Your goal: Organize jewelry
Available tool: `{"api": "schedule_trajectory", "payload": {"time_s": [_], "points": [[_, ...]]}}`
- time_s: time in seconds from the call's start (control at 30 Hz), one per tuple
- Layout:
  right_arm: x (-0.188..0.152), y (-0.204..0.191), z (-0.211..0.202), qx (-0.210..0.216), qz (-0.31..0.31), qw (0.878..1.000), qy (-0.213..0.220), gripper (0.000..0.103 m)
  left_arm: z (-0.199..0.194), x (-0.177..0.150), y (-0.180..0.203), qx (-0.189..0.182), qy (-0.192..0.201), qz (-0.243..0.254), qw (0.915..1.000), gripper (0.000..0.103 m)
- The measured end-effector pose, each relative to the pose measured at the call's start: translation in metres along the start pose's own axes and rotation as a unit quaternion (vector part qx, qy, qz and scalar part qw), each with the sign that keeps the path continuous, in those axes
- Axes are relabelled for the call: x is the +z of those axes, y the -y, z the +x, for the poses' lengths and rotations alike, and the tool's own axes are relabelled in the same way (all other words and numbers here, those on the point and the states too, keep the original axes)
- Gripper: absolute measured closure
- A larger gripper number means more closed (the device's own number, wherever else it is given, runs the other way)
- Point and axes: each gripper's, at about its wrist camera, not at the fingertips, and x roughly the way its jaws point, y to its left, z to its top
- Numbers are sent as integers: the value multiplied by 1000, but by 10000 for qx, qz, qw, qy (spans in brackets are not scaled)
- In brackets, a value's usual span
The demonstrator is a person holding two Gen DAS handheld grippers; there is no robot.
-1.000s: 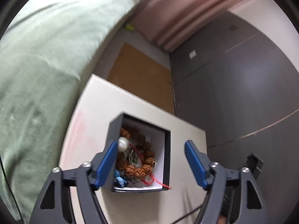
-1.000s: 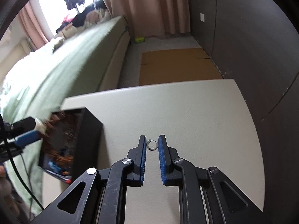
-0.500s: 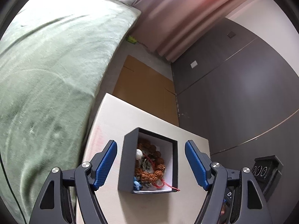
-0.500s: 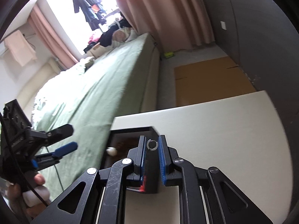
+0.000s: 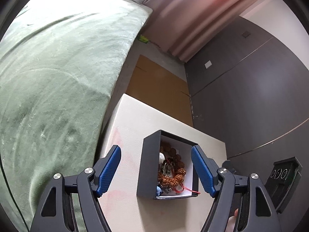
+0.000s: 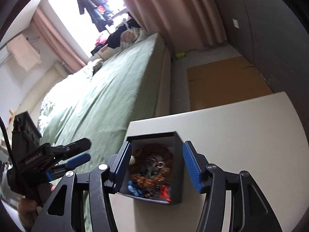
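A black jewelry box stands on the white table, holding brown bead bracelets, a white bead, blue pieces and a red cord. A small silver ring lies on top of the beads in the box. My right gripper is open and empty, hovering just above the box. My left gripper is open and empty, held back from the box. It also shows at the left of the right wrist view.
A green-covered bed runs along the table's left side. A brown cardboard sheet lies on the floor beyond the table. Dark wall panels stand to the right, pink curtains behind.
My right gripper carried the silver ring over the box, then opened; the ring now lies in the box. My left gripper drew back from the box, staying open.
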Motion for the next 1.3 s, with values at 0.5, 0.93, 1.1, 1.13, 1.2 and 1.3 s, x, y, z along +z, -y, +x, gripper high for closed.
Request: {"api": "schedule_trajectory", "payload": {"time_s": [0.5,0.93,1.1,1.13,1.2,1.3], "points": [[-12,34,-57,-314,188,9993,-55,43,-15,-40,40,426,80,796,9959,21],[-19,48,-118,-1045,59,9945,91,20,-40,-88,98,1052,583,2012,9721,11],[-24,47,-129,-1287,-57,9916,84,9,-55,-106,110,976,865,2226,9662,2],[-25,47,-131,-1304,-61,9914,86,6,-57,-109,110,976,886,2238,9657,2],[-28,48,-136,-1335,-73,9910,100,1,-59,-116,111,991,956,2288,9637,1],[-33,48,-143,-1376,-115,9903,122,0,-62,-125,112,968,1054,2353,9613,0]]}}
